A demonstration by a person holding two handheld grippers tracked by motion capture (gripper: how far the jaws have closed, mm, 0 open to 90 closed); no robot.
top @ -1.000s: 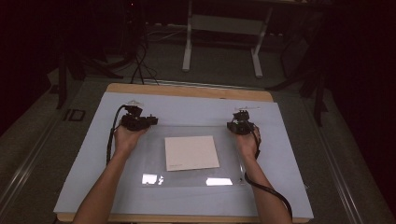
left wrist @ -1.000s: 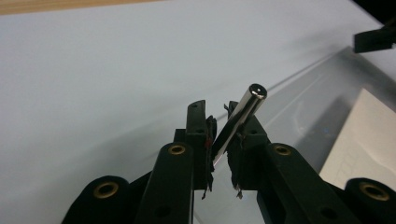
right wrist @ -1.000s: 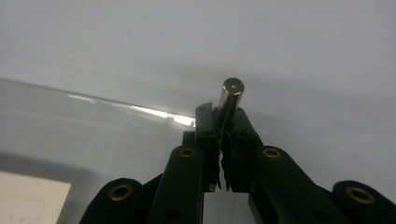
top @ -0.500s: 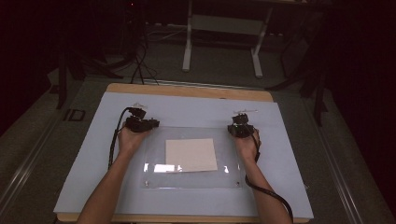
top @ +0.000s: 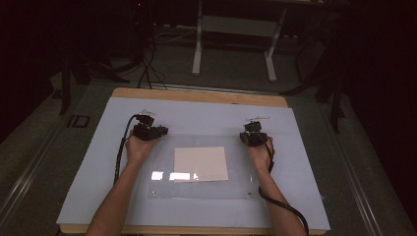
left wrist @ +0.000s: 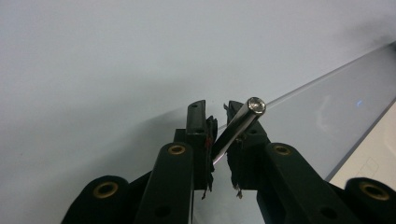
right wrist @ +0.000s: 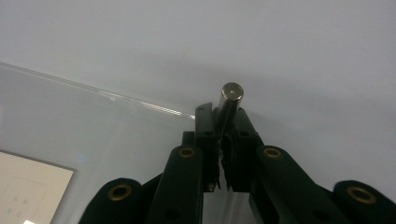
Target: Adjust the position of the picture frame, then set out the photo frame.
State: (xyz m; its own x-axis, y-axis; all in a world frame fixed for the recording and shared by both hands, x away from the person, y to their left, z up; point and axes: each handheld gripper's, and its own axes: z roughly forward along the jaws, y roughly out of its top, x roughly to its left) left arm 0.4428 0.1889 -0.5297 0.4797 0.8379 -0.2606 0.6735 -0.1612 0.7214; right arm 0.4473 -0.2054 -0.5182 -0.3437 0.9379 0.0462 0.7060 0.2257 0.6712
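Observation:
A clear acrylic plate lies flat on the pale blue table mat, with a cream paper sheet at its middle. My left gripper is at the plate's far left corner. In the left gripper view the left gripper is shut on a shiny metal pin that leans right, beside the plate and the sheet. My right gripper is at the far right corner. Up close, that right gripper is shut on a second metal pin at the plate's edge.
The mat covers a wooden table whose far edge shows. Beyond it stand a white table frame and floor cables. Black cables trail from both grippers along the person's forearms.
Both hands have drawn slightly toward the person, the right more than the left. The light reflections on the plate have shifted, so the plate has moved a little.

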